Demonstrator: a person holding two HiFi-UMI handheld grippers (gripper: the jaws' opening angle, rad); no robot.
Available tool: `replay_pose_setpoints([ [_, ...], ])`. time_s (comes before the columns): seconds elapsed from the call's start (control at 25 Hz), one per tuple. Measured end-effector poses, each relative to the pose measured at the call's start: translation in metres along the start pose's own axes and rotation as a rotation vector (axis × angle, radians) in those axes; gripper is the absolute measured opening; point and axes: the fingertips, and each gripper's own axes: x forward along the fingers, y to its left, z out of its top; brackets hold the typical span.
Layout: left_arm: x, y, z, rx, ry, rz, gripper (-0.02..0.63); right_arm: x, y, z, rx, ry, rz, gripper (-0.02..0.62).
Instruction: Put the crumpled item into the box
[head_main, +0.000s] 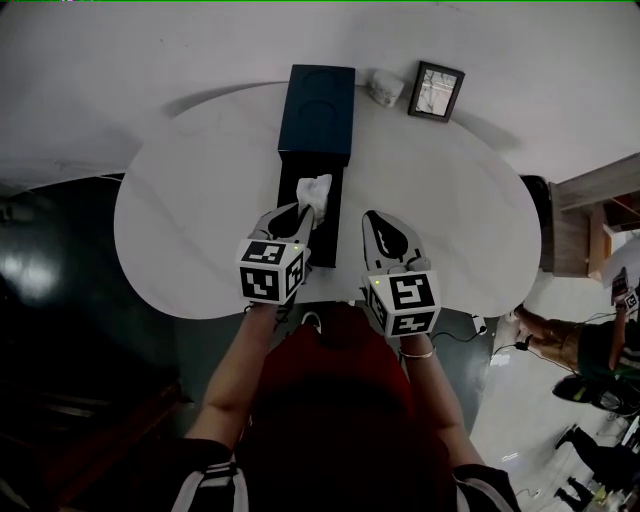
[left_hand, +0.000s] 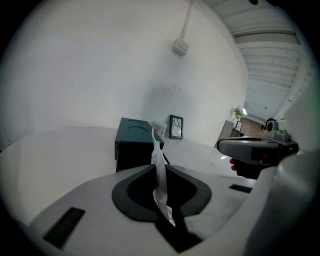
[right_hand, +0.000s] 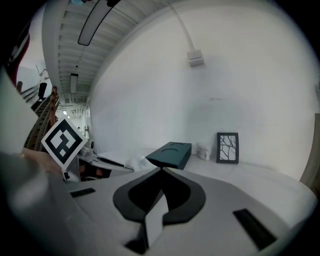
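Observation:
A dark teal box stands on the white table, its lid (head_main: 322, 110) tilted up at the back and its black open base (head_main: 292, 185) in front. My left gripper (head_main: 303, 213) is shut on a white crumpled paper (head_main: 316, 190), which hangs over the near part of the open base. In the left gripper view the paper (left_hand: 159, 175) runs as a thin strip up between the closed jaws, with the box (left_hand: 133, 142) just beyond. My right gripper (head_main: 376, 220) hovers beside it to the right, shut and empty; from it I see the box lid (right_hand: 170, 154) ahead.
A black picture frame (head_main: 436, 91) and a small white cup (head_main: 385, 87) stand at the table's far edge, right of the box. The round white table (head_main: 190, 210) ends close in front of the person. A wooden cabinet (head_main: 590, 215) is at the right.

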Motion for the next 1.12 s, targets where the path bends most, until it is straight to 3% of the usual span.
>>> replay_pose_setpoints([
  [0.48,0.029,0.009,-0.009,-0.035,0.090,0.018,0.066,0.020,-0.011,-0.005,0.008,0.028,0.038,0.015],
  [1.12,0.042,0.020,-0.016,0.058,0.209,0.132,0.067,0.036,-0.021,-0.008,0.016,0.054,0.064,0.015],
])
